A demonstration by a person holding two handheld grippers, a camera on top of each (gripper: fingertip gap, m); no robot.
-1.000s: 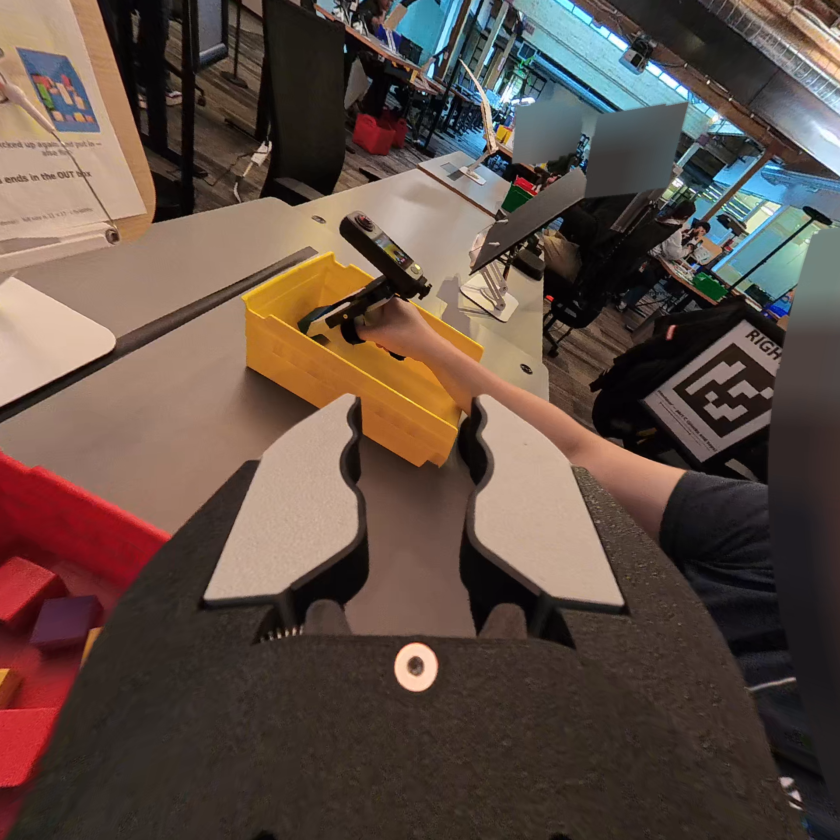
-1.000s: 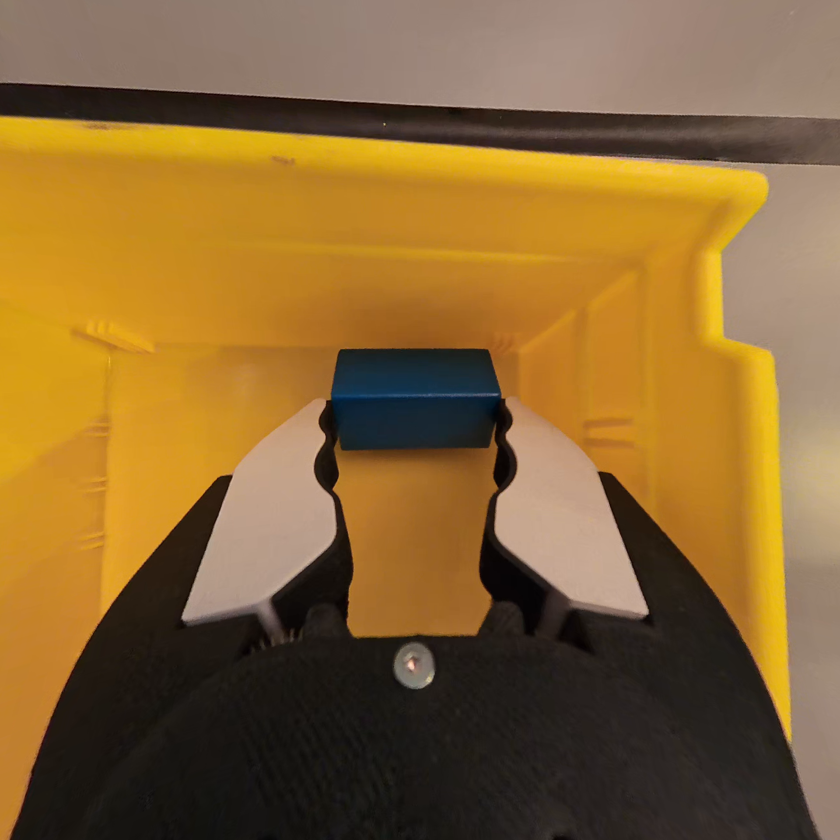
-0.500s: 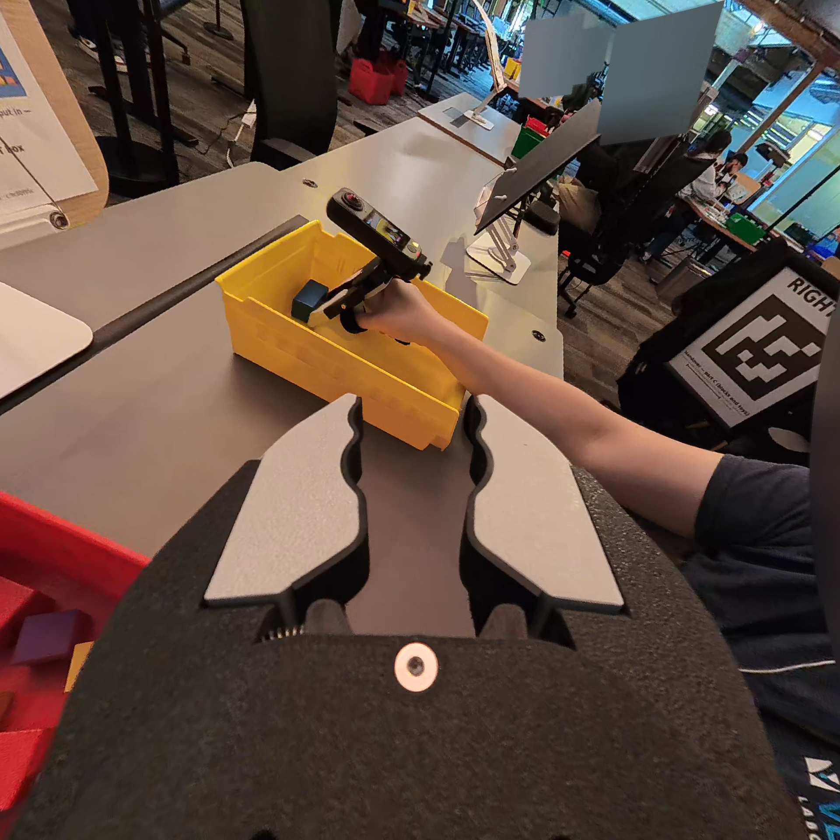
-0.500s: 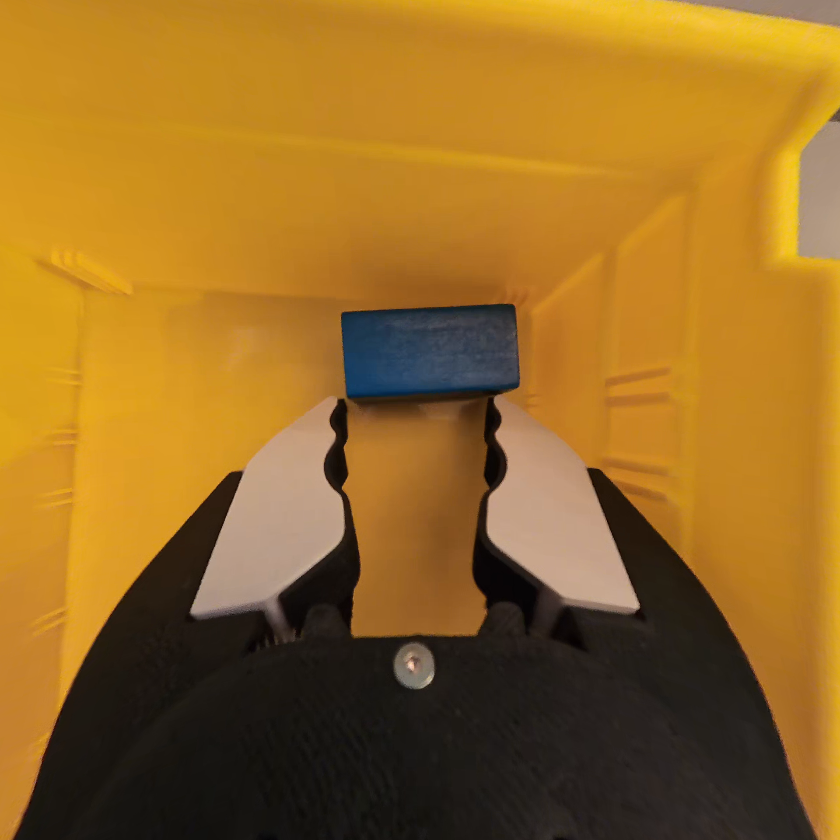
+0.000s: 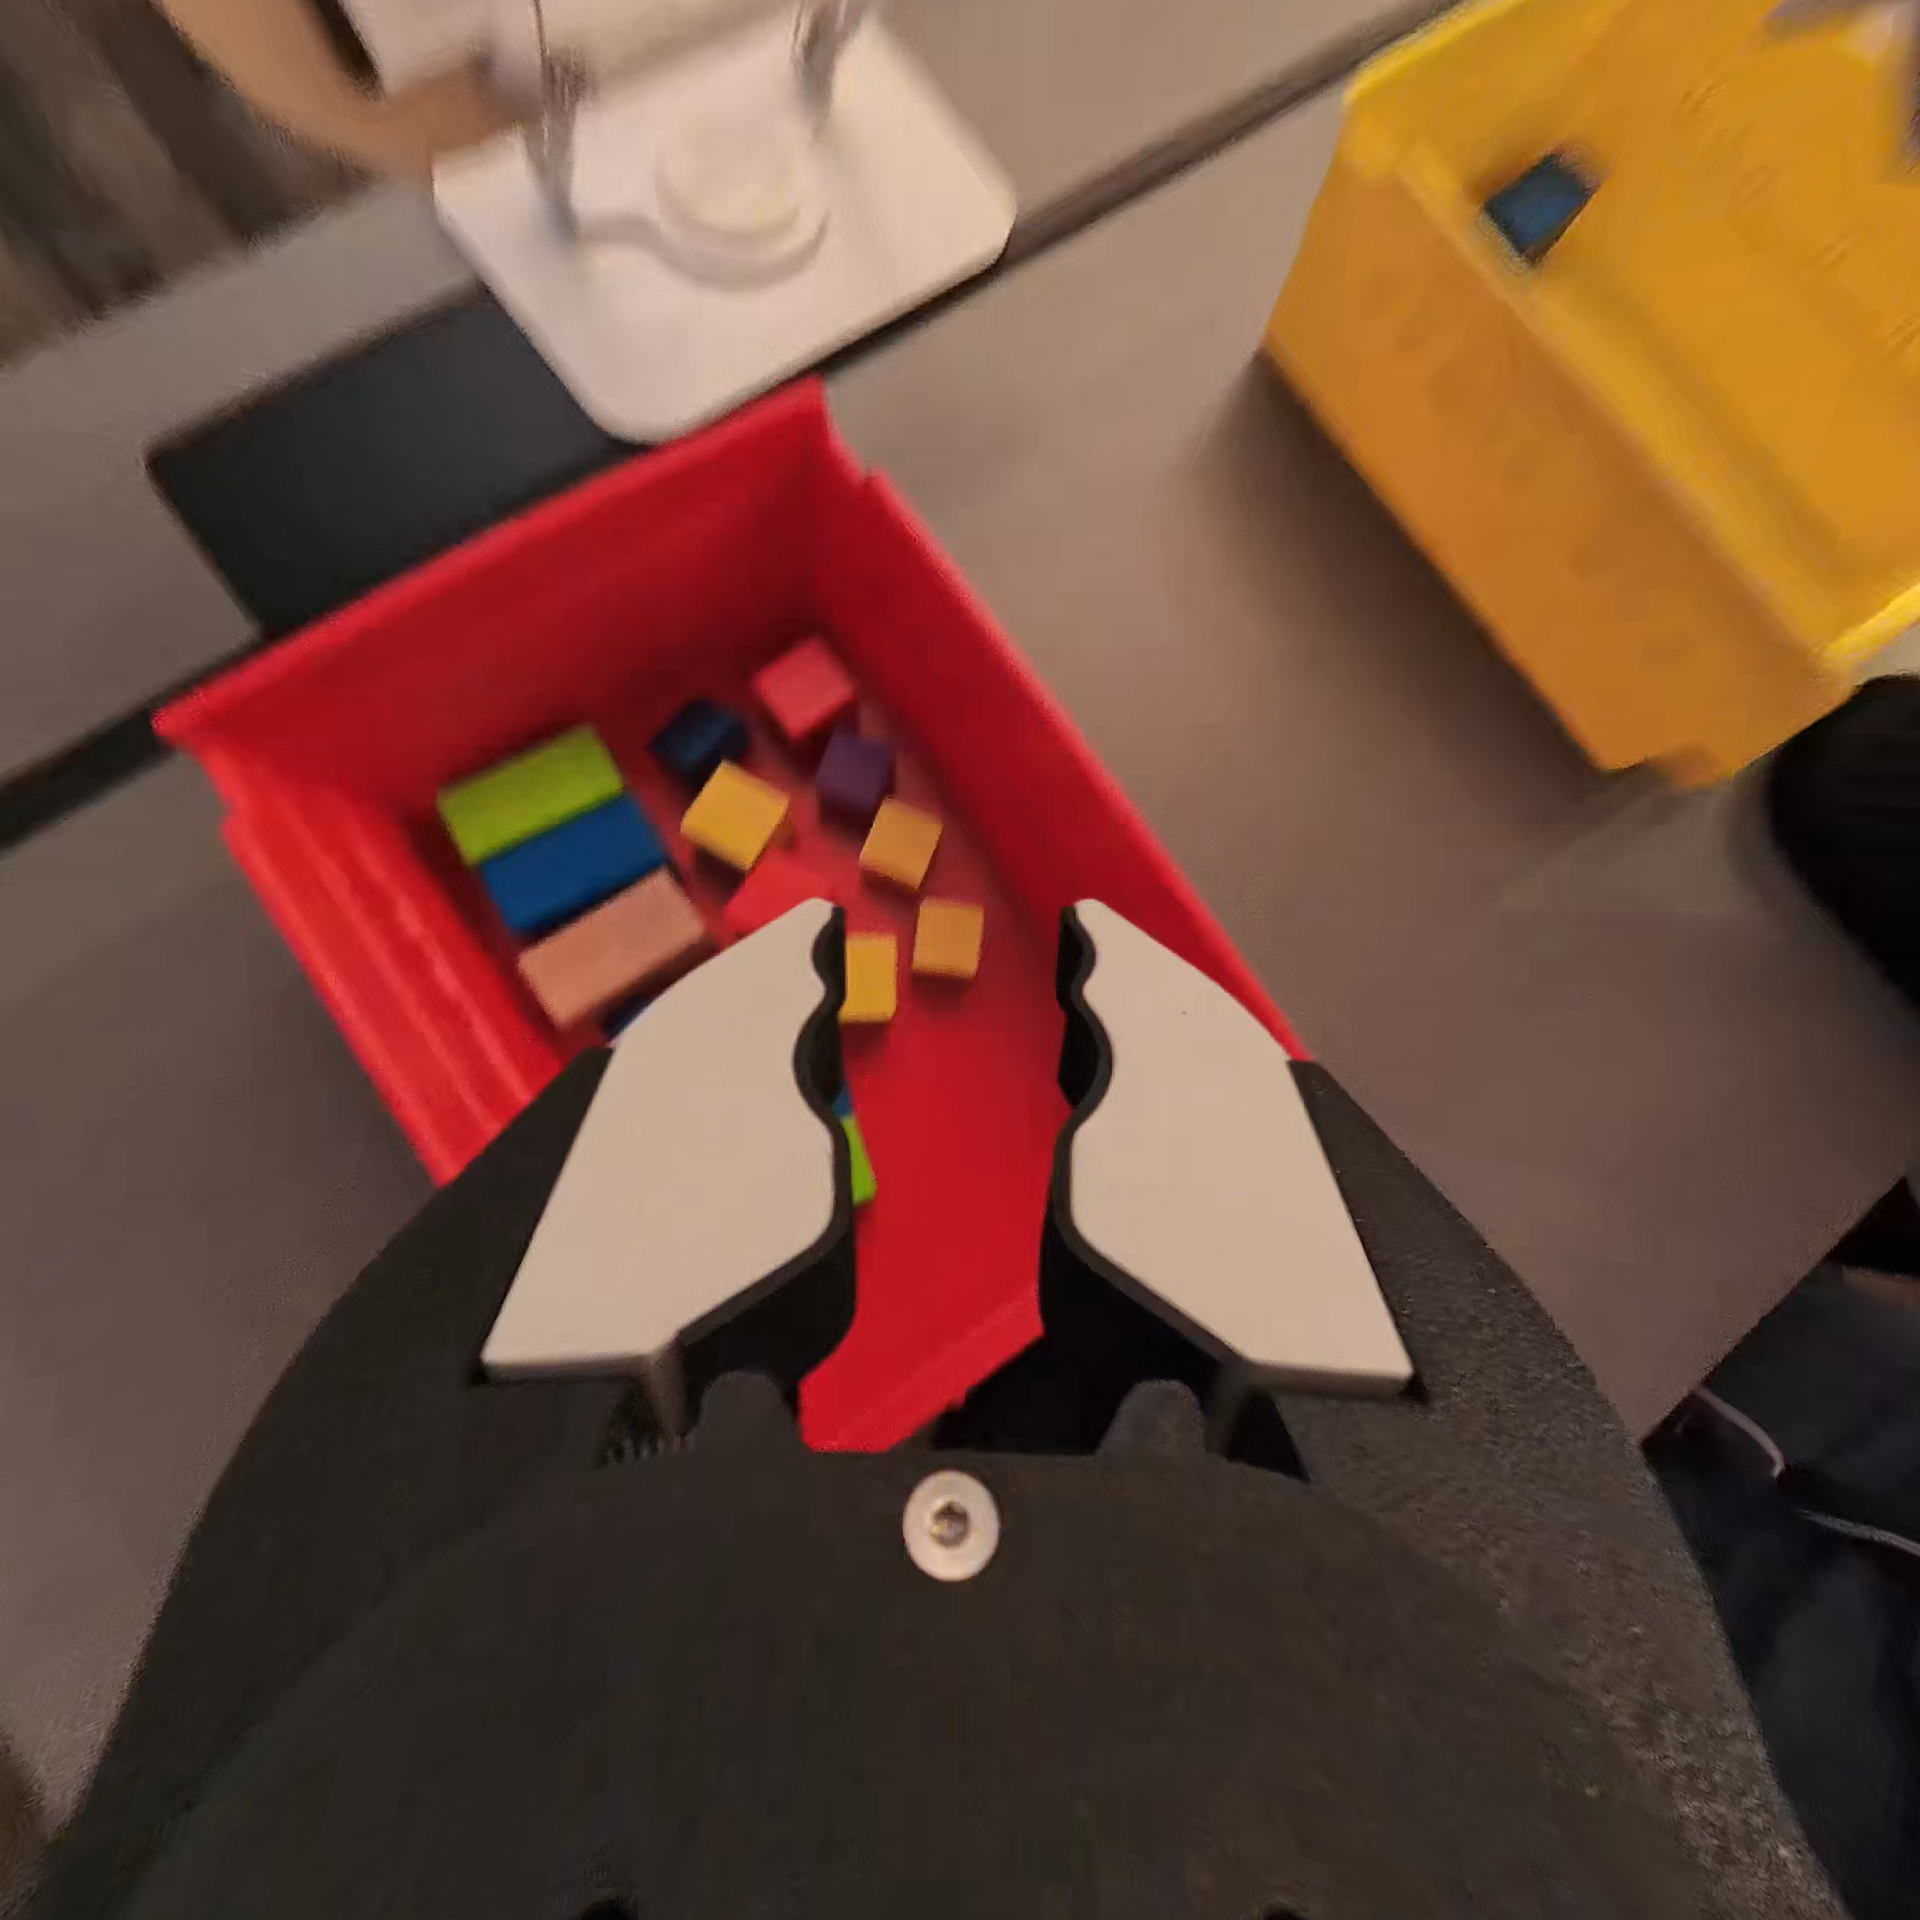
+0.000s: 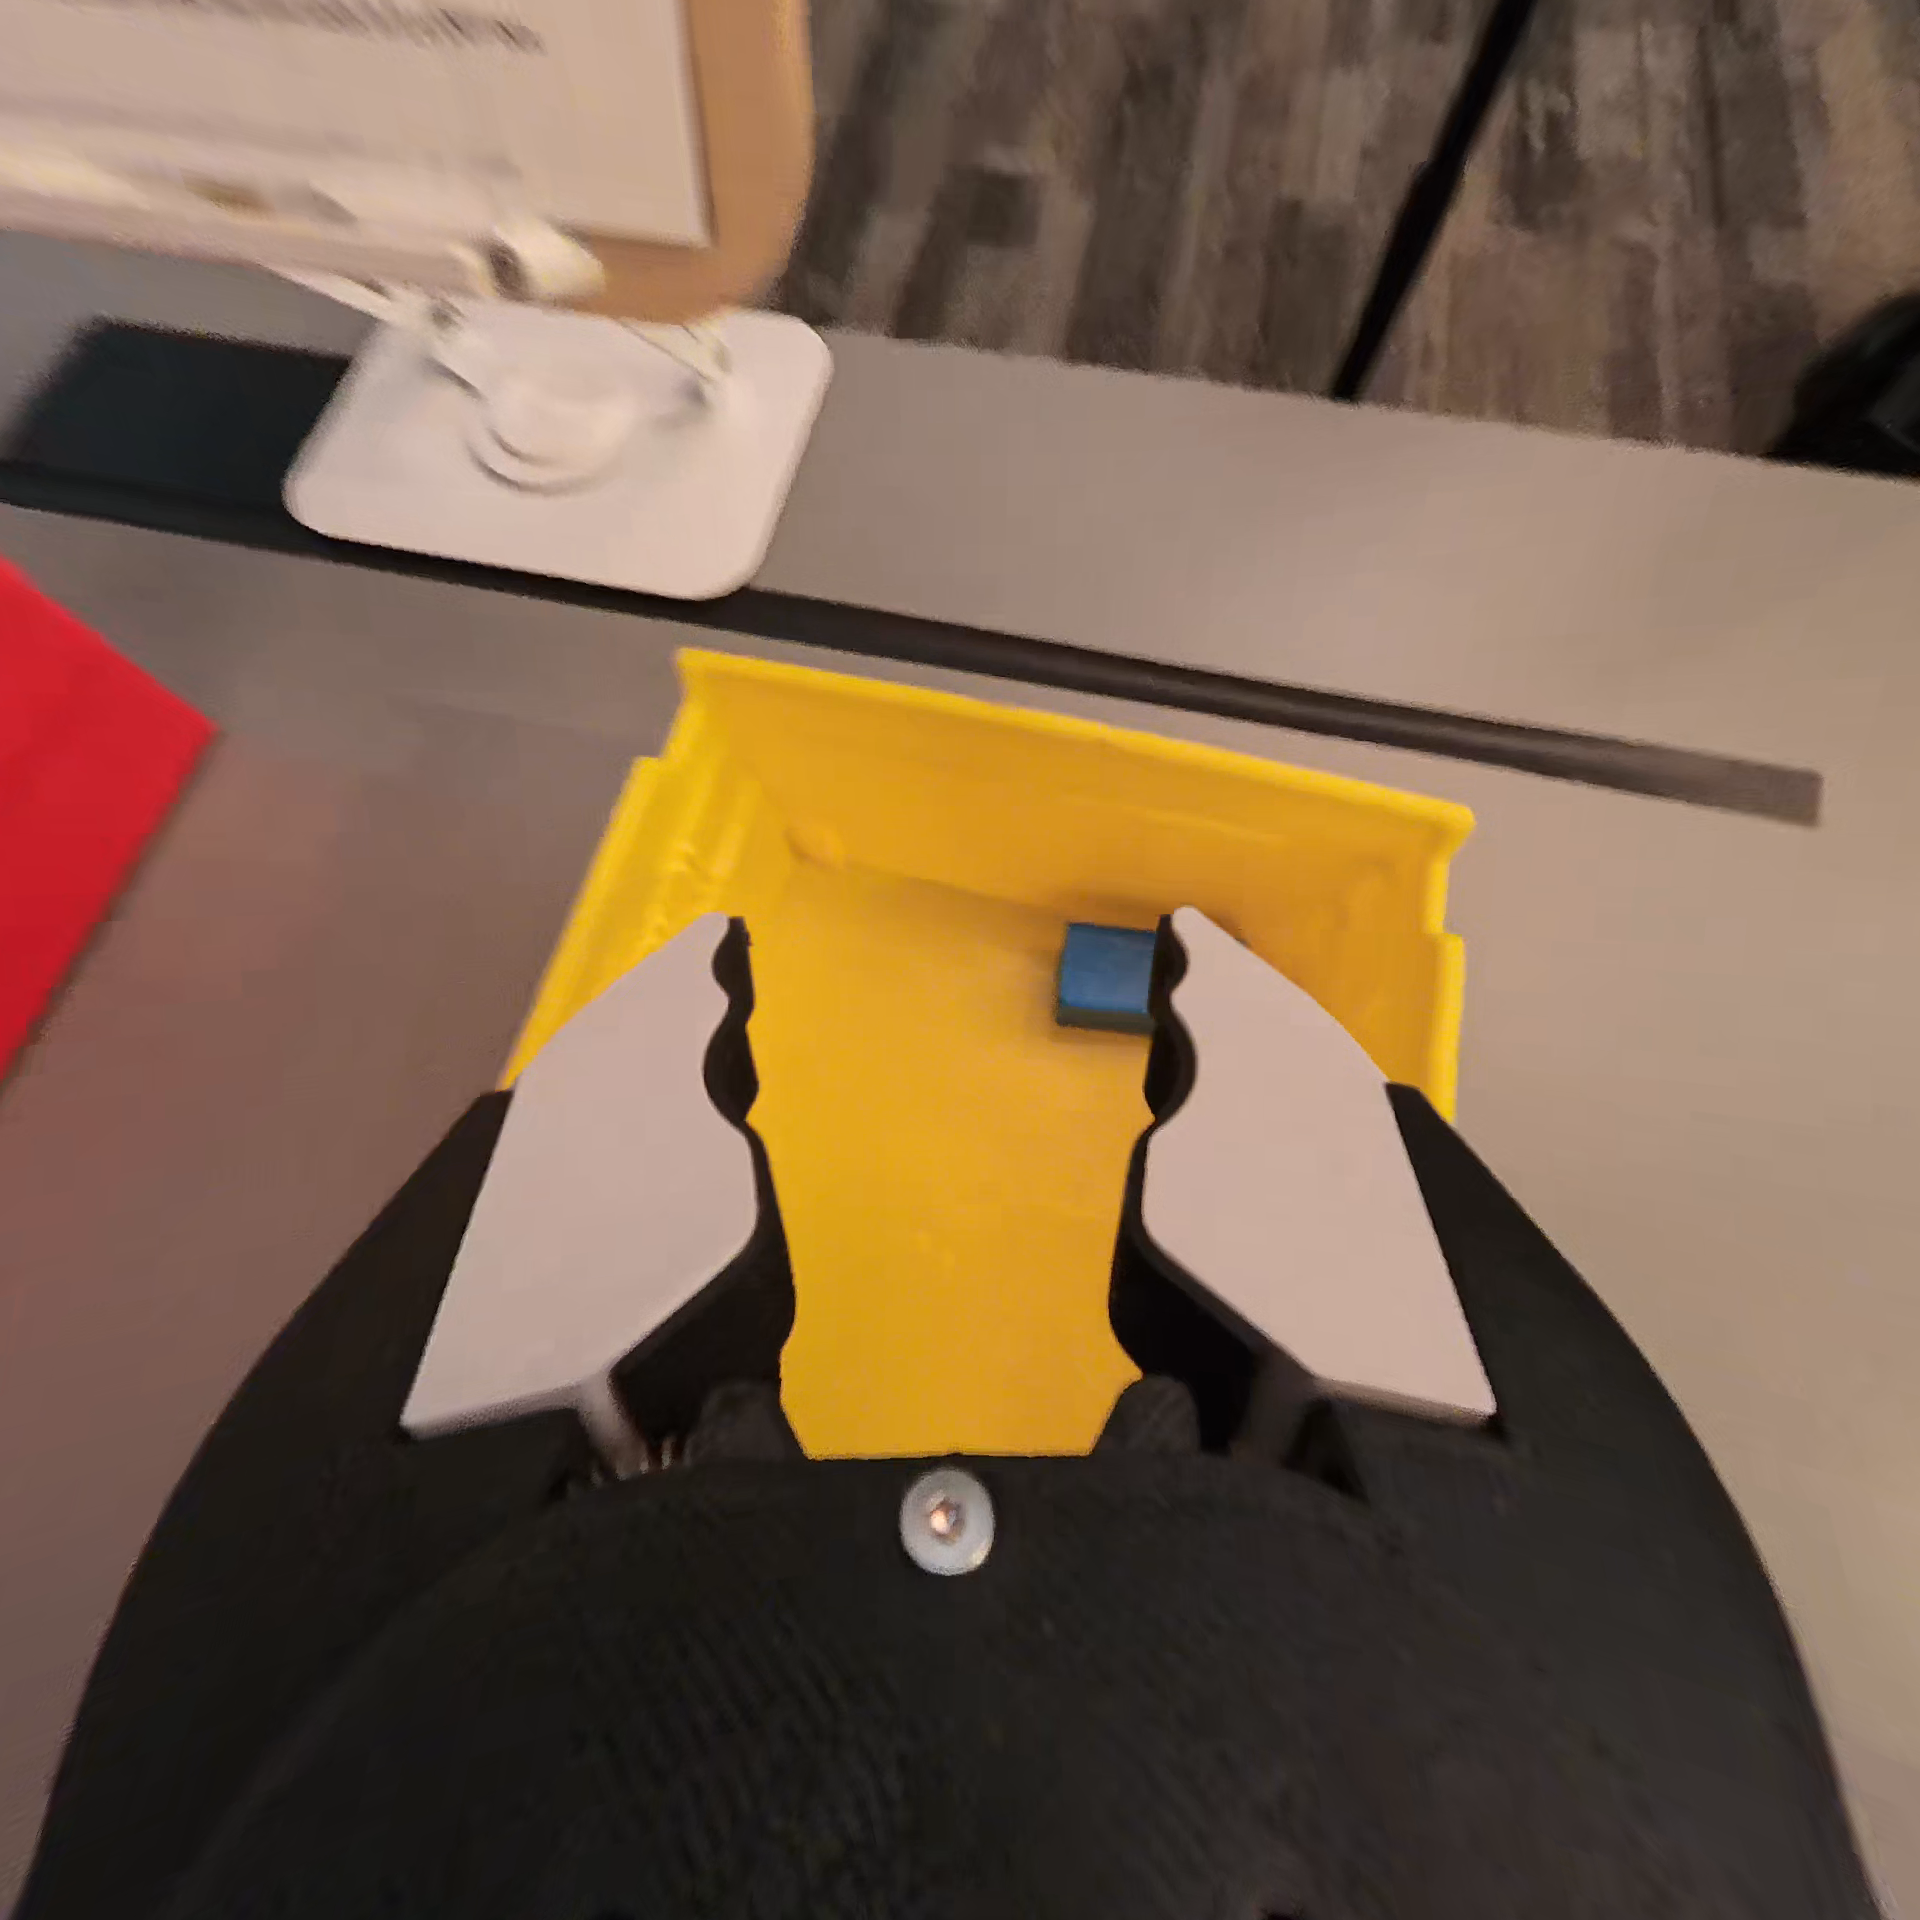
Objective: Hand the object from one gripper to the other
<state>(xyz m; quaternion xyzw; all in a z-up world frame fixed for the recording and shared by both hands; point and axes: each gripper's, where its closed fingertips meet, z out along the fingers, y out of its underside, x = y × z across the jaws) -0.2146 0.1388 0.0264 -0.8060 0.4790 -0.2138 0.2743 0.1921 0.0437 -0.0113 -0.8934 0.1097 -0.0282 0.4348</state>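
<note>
A blue block (image 6: 1108, 977) lies on the floor of the yellow bin (image 6: 1039, 769), near its far wall. My right gripper (image 6: 951, 920) is open and empty, raised above the bin. The block also shows in the left wrist view (image 5: 1538, 206) inside the yellow bin (image 5: 1558, 499) at the upper right. My left gripper (image 5: 945, 914) is open and empty above the red bin (image 5: 935, 582), which holds several coloured blocks, among them a green one (image 5: 530, 792), a blue one (image 5: 574, 862) and a yellow one (image 5: 736, 814).
A white stand base (image 5: 727, 239) sits behind the red bin; it also shows in the right wrist view (image 6: 561, 457) with a paper sign (image 6: 343, 114) above it. A black strip (image 6: 1247, 691) runs across the grey table. The red bin's corner (image 6: 73, 769) is at the left.
The right gripper let go of the blue block and pulled up and back out of the yellow bin. The left gripper swung left and down from facing the yellow bin to over the red bin.
</note>
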